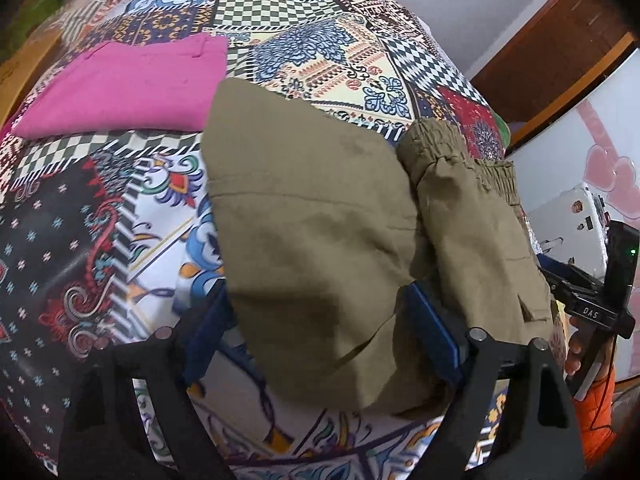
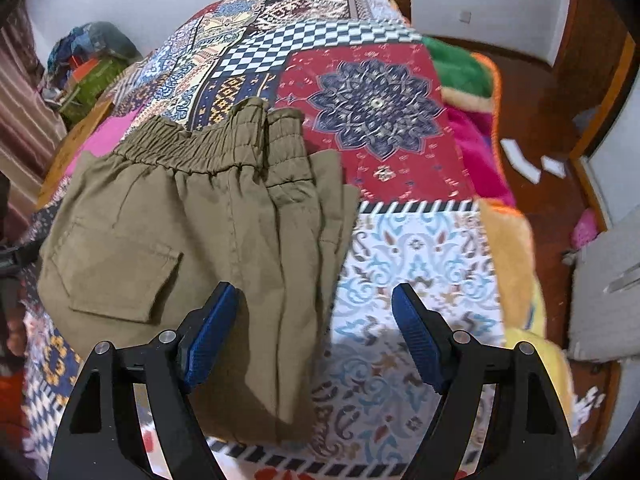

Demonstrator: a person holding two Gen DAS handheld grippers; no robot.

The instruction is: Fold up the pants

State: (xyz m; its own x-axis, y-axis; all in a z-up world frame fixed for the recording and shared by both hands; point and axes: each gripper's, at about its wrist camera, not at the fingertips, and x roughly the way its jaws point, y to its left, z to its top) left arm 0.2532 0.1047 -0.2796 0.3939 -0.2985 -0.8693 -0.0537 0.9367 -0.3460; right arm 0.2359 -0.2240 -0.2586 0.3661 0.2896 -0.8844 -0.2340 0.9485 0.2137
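- Left wrist view shows the olive pants (image 1: 320, 216) lying folded on the patterned bedspread (image 1: 100, 220), with a folded pink garment (image 1: 124, 88) just beyond them.
- Left tongs (image 1: 320, 328) stand wide, straddling the near fold without pinching it.
- Right tongs (image 2: 316, 336) gape too; one pad sits over the cloth near the flap pocket (image 2: 116, 276), the other over bare bedspread.
- Elastic waistband (image 2: 208, 148) looks bunched and uneven.
- To my eye the bundle is nearly done: I'd catch both near corners evenly, fold across in one go, then smooth the waistband flat.
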